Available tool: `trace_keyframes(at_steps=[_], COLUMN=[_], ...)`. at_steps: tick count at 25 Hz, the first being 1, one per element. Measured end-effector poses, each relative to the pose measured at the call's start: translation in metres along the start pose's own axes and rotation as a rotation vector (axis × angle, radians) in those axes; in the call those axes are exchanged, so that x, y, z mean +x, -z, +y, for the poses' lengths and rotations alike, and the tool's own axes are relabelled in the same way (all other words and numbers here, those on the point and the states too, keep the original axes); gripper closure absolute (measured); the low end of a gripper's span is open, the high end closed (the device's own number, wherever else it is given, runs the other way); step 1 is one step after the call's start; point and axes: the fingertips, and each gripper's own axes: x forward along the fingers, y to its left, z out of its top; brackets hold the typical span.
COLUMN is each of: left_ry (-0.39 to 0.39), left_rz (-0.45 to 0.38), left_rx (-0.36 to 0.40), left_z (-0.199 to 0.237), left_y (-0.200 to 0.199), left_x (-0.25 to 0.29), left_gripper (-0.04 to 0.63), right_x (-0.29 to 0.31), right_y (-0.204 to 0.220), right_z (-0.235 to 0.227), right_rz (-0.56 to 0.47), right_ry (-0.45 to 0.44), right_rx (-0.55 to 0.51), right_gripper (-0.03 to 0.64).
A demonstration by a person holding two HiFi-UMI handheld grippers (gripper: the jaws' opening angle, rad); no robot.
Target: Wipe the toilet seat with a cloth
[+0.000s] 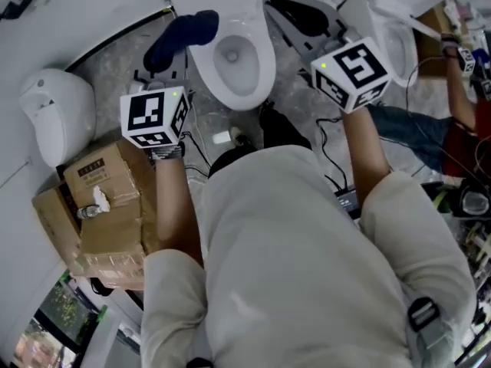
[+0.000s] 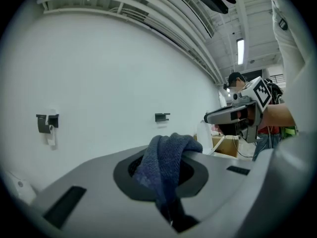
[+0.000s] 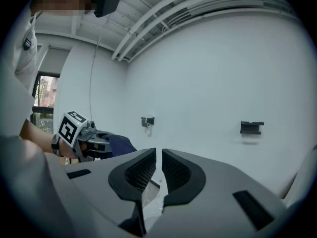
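A dark blue cloth [image 1: 184, 35] hangs bunched from my left gripper [image 1: 173, 56], which is shut on it above the floor left of the toilet. In the left gripper view the cloth [image 2: 166, 160] fills the gap between the pads and droops over them. The white toilet seat [image 1: 265, 56] rings the bowl straight ahead, between both grippers. My right gripper [image 1: 285, 10] is raised at the toilet's right side. Its ribbed pads [image 3: 141, 167] stand almost together with only a slit and nothing between them. Both grippers point about level at a bare white wall.
A second white toilet [image 1: 395, 33] stands at the right, with a person in red [image 1: 464, 121] beyond it. Cardboard boxes [image 1: 107, 205] and a white rounded unit [image 1: 57, 113] sit at the left. Cables [image 1: 330, 175] lie on the grey floor.
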Motion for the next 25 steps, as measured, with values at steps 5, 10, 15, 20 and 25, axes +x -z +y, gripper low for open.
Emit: trace_keyframes(at_steps=[5,10,15,20,25], left_ry=[-0.027,-0.029,-0.025,-0.016,-0.014], left_rz=[-0.074,-0.158,-0.231,-0.254,-0.252], left_rx=[0.038,0.081,0.128,0.149,0.131], left_z=[0.002,-0.004,-0.012,-0.016,-0.013], left_y=[-0.043,-0.091,-0.135,-0.148,-0.148], left_x=[-0.031,-0.058,-0.075,-0.083,-0.075], left_gripper=[0.566,0.566,0.566,0.566,0.566], right_x=[-0.018,-0.043,-0.065,-0.069,-0.063], right_y=[-0.04,-0.081,-0.116,-0.12,-0.117], right_z=[0.009,0.02,0.028,0.038,0.031], right_rz=[-0.062,-0.121,-0.175,-0.17,-0.157], right_ry=[0.057,0.082,0.115,0.121,0.124], right_rx=[-0.031,-0.07,-0.134,-0.162,-0.15], right_gripper=[0.569,0.575,0.589,0.589,0.589])
